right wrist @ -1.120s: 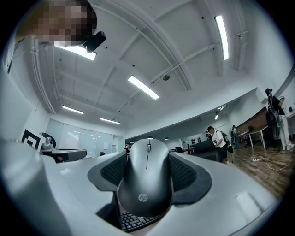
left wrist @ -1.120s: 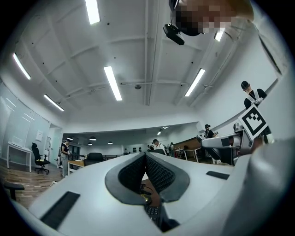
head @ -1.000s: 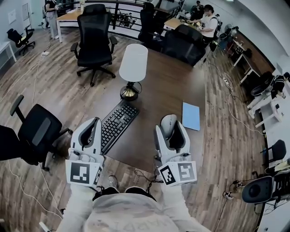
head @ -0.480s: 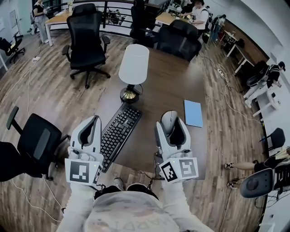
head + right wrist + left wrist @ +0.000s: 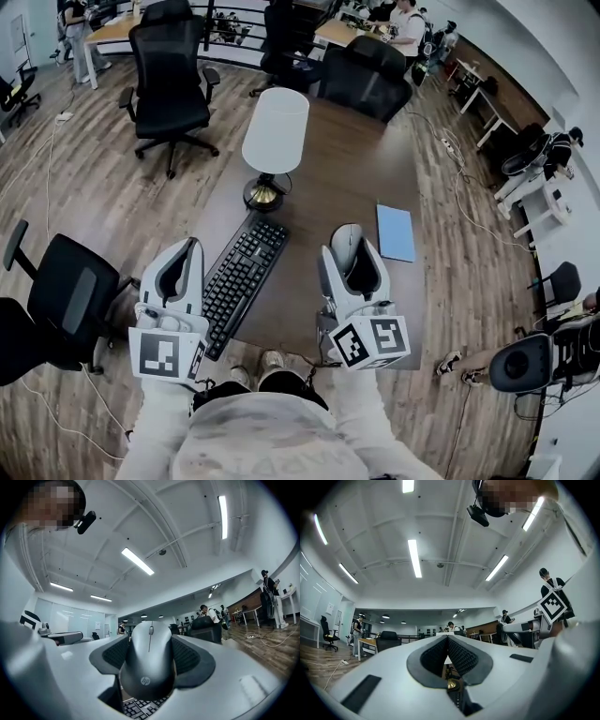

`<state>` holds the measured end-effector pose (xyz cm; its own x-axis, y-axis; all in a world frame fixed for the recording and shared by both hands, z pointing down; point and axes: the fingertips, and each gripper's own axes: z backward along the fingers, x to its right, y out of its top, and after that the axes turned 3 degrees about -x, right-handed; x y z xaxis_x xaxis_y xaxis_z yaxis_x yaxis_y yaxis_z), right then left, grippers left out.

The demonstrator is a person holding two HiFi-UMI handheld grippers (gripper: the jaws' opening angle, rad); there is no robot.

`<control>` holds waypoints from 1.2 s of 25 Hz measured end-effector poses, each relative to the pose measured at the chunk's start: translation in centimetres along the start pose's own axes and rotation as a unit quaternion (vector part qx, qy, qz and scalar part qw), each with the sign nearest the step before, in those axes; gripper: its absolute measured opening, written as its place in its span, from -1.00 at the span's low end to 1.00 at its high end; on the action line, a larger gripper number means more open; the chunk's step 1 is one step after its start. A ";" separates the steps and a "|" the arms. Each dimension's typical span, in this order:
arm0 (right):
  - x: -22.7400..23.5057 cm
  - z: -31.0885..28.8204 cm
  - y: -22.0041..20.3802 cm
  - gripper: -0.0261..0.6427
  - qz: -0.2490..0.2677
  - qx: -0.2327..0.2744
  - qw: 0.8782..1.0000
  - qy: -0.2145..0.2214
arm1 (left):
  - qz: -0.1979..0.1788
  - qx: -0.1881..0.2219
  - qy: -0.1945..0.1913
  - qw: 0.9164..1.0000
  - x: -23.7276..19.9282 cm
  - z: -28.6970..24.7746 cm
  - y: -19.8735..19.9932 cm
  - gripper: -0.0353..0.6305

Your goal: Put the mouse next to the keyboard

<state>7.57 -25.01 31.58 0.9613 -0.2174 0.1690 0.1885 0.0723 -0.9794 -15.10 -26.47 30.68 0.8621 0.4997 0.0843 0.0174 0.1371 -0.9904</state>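
My right gripper point(image 5: 350, 253) is shut on a grey HP mouse point(image 5: 345, 238), over the dark table to the right of the black keyboard point(image 5: 242, 272). In the right gripper view the mouse point(image 5: 150, 660) sits clamped between both pads, scroll wheel pointing away, with keyboard keys point(image 5: 143, 708) just below it. Whether the mouse touches the table cannot be told. My left gripper point(image 5: 191, 247) hangs off the table's left edge beside the keyboard, shut with nothing in it. Its pads point(image 5: 457, 657) meet at the tip in the left gripper view.
A white-shaded lamp point(image 5: 274, 131) with a brass base stands behind the keyboard. A blue notebook point(image 5: 395, 232) lies right of the mouse. Black office chairs point(image 5: 66, 291) stand left of and behind the brown table point(image 5: 347, 178). People sit at desks far back.
The head view has shifted slightly. Both grippers stay almost where they were, and the right one keeps its hold on the mouse right of the keyboard.
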 end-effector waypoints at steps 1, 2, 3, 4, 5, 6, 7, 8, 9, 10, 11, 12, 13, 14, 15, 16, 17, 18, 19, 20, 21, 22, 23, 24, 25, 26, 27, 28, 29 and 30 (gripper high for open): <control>0.3 -0.3 -0.2 -0.02 -0.001 -0.005 1.000 0.001 | 0.001 -0.001 0.001 1.000 0.0 -0.1 -0.1 -0.88; 0.6 -0.6 -0.3 -0.02 -0.002 -0.010 1.000 0.001 | 0.002 -0.003 0.003 1.000 0.1 -0.3 -0.1 -0.88; 0.9 -0.9 -0.5 -0.02 -0.003 -0.015 1.000 0.002 | 0.003 -0.004 0.005 1.000 0.0 -0.5 -0.3 -0.88; 1.2 -1.3 -0.8 -0.02 -0.003 -0.020 1.000 0.004 | 0.004 -0.005 0.008 1.000 0.0 -0.7 -0.4 -0.88; 1.5 -1.8 -1.2 -0.02 -0.003 -0.026 1.000 0.006 | 0.005 -0.006 0.011 1.000 -0.1 -0.9 -0.6 -0.88; 1.8 -2.2 -1.5 -0.02 -0.003 -0.033 0.999 0.009 | 0.006 -0.007 0.013 1.000 -0.2 -1.1 -0.7 -0.88; 2.1 -2.6 -1.8 -0.02 -0.002 -0.040 0.999 0.012 | 0.006 -0.008 0.016 1.000 -0.2 -1.4 -0.8 -0.88; 2.4 -3.1 -2.1 -0.02 0.000 -0.046 0.999 0.015 | 0.007 -0.008 0.019 1.000 -0.2 -1.6 -0.8 -0.88; 2.8 -3.5 -2.4 -0.02 0.002 -0.054 0.998 0.018 | 0.007 -0.009 0.022 1.000 -0.2 -1.9 -0.8 -0.88; 3.2 -3.9 -2.6 -0.02 0.004 -0.061 0.998 0.022 | 0.008 -0.009 0.025 1.000 -0.1 -2.1 -0.8 -0.88; 3.5 -4.4 -2.8 -0.02 0.005 -0.067 0.997 0.026 | 0.008 -0.009 0.028 1.000 0.0 -2.4 -0.8 -0.88; 3.9 -4.8 -3.1 -0.02 0.005 -0.074 0.997 0.031 | 0.009 -0.011 0.031 0.999 0.1 -2.7 -0.8 -0.88; 4.3 -5.3 -3.3 -0.02 0.004 -0.079 0.996 0.035 | 0.008 -0.012 0.034 0.999 0.2 -2.9 -0.9 -0.88; 4.6 -5.8 -3.6 -0.02 0.005 -0.085 0.996 0.039 | 0.008 -0.015 0.036 0.999 0.3 -3.1 -1.0 -0.88; 4.9 -6.2 -3.9 -0.02 0.006 -0.090 0.995 0.042 | 0.007 -0.017 0.039 0.999 0.4 -3.2 -1.2 -0.88; 5.2 -6.7 -4.2 -0.02 0.009 -0.096 0.994 0.045 | 0.007 -0.020 0.042 0.999 0.5 -3.3 -1.4 -0.88; 5.5 -7.1 -4.6 -0.02 0.011 -0.103 0.993 0.049 | 0.007 -0.022 0.046 0.999 0.5 -3.4 -1.5 -0.88; 5.8 -7.6 -5.0 -0.02 0.013 -0.110 0.992 0.053 | 0.008 -0.024 0.050 0.998 0.5 -3.5 -1.6 -0.88; 6.0 -8.0 -5.4 -0.02 0.013 -0.117 0.991 0.056 | 0.008 -0.027 0.055 0.998 0.5 -3.6 -1.8 -0.88; 6.3 -8.4 -5.8 -0.03 0.012 -0.124 0.990 0.060 | 0.009 -0.030 0.059 0.998 0.5 -3.8 -1.9 -0.88; 6.5 -8.8 -6.3 -0.03 0.011 -0.130 0.989 0.064 | 0.009 -0.032 0.063 0.997 0.5 -3.9 -2.0 -0.88; 6.8 -9.1 -6.8 -0.03 0.011 -0.137 0.988 0.067 | 0.009 -0.034 0.067 0.997 0.5 -4.0 -2.1 -0.88; 7.0 -9.5 -7.3 -0.03 0.011 -0.143 0.987 0.071 | 0.009 -0.037 0.071 0.997 0.5 -4.1 -2.3 -0.88; 7.3 -9.9 -7.8 -0.03 0.011 -0.150 0.986 0.074 | 0.008 -0.039 0.075 0.996 0.4 -4.2 -2.4 -0.88; 7.5 -10.2 -8.3 -0.03 0.012 -0.156 0.985 0.077 | 0.007 -0.042 0.078 0.996 0.4 -4.3 -2.6 -0.88; 7.8 -10.5 -8.8 -0.03 0.012 -0.163 0.983 0.080 | 0.007 -0.046 0.082 0.996 0.4 -4.4 -2.8 -0.88; 8.0 -10.9 -9.3 -0.03 0.012 -0.168 0.982 0.083 | 0.007 -0.049 0.086 0.995 0.4 -4.5 -3.0 -0.88; 8.2 -11.2 -9.8 -0.03 0.013 -0.174 0.981 0.086 | 0.007 -0.052 0.090 0.995 0.3 -4.6 -3.3 -0.88; 8.4 -11.5 -10.3 -0.03 0.013 -0.179 0.980 0.088 | 0.007 -0.055 0.093 0.994 0.3 -4.6 -3.5 -0.88; 8.7 -11.8 -10.8 -0.03 0.015 -0.185 0.978 0.090 | 0.007 -0.058 0.097 0.994 0.3 -4.7 -3.7 -0.88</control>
<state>11.48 -39.16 42.36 0.9079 -0.3915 0.1496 0.0427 -0.2687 -0.9623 -12.55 -30.88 33.87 0.9437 0.3255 0.0585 0.0529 0.0260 -0.9983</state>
